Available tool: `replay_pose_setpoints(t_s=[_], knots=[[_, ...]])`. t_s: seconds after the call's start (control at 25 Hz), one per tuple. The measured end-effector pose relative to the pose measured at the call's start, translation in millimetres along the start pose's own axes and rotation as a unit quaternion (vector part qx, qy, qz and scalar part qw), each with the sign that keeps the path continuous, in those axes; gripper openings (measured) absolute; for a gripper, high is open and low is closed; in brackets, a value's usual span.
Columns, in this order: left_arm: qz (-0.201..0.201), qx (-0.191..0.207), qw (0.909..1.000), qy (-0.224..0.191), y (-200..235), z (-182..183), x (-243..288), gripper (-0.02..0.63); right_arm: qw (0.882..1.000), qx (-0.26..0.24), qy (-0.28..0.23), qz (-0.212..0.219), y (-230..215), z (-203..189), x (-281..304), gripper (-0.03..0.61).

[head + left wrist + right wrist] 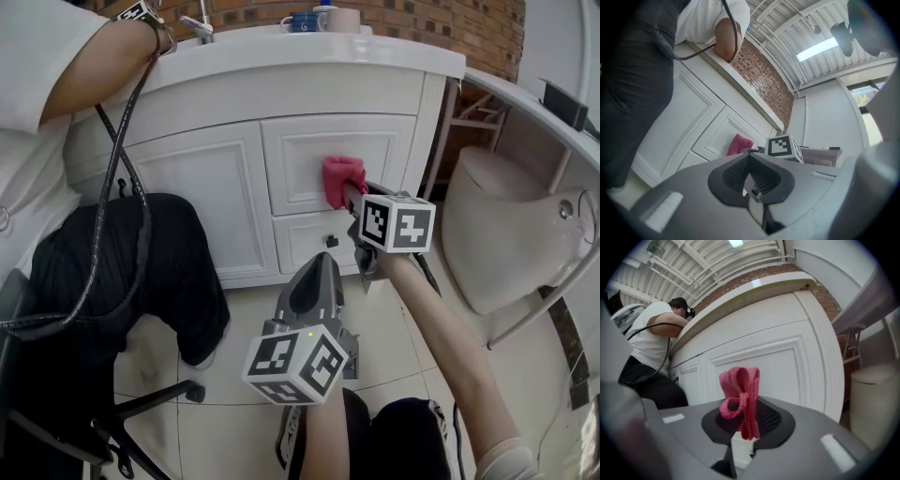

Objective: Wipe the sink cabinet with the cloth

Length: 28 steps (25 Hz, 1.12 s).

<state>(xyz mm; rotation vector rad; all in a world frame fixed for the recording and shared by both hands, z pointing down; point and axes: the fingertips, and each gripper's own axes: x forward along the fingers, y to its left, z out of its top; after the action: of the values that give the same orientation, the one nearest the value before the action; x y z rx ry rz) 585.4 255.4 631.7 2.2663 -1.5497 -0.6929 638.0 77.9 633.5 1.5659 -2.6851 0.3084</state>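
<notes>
Your right gripper (351,199) is clamped on the pink woven cloth (343,176), with the jaws pinched on its lower fold. The rest bunches up in a loose loop above the tips. That puts the cloth at the upper drawer front (319,155) of the white panelled sink cabinet (202,192), low on the panel's right half. From the head view it looks pressed to the paint, though I can't swear to contact.

This cloth should be light, soft and floppy, so it'll fold and drag rather than hold a shape. The pinch you have looks about right, I'd judge: near one edge, with enough left free to spread flat. Grip deeper and the hard jaw tips may meet the paint before the fabric does.

Your right forearm reaches forward and up from the lower right, nearly straight, with the gripper pointing into the cabinet face. Your left gripper (322,270) hangs low over the tiled floor (234,328), close to your knees and angled up toward the cabinet. Its jaws are together on nothing.

To your left, a person in a white top (37,56) leans an arm on the worktop (309,52), well apart from the cloth
</notes>
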Motion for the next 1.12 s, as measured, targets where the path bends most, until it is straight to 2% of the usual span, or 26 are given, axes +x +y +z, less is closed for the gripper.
replay_pose_setpoints(t_s=[0.2,0.32,0.48,0.56,0.68,0.8,0.96,1.12], knots=[[-0.012,0.004,0.9999,0.005,-15.9,-8.3,7.3,0.006,0.995,0.020,-0.023,-0.093,-92.3,16.9,-24.4,0.053],[-0.024,0.015,0.9994,0.019,-23.9,-14.2,10.6,0.006,0.989,-0.015,-0.011,-0.145,-140.6,18.5,-43.5,0.054],[-0.010,0.035,0.9990,0.026,-16.6,-12.8,9.7,0.006,0.984,0.009,-0.008,-0.178,-173.4,9.6,-67.6,0.052],[0.000,0.038,0.9992,0.017,-13.4,-9.0,7.1,0.006,0.988,-0.002,-0.003,-0.155,-154.7,-0.3,-71.7,0.054],[0.002,0.029,0.9996,0.003,-11.1,-2.6,4.6,0.006,0.999,-0.013,-0.004,-0.049,-73.1,-24.5,-56.3,0.054],[0.006,0.005,0.9998,-0.018,-8.4,4.6,-2.3,0.006,0.999,0.015,-0.006,0.047,7.2,-51.3,-27.8,0.054],[0.012,0.007,0.9997,-0.021,-8.2,10.5,-4.4,0.006,0.995,0.020,0.010,0.102,73.2,-74.3,19.2,0.054],[0.017,0.014,0.9996,-0.020,4.3,16.1,-5.4,0.006,0.992,0.009,0.012,0.123,103.4,-89.2,58.0,0.054]])
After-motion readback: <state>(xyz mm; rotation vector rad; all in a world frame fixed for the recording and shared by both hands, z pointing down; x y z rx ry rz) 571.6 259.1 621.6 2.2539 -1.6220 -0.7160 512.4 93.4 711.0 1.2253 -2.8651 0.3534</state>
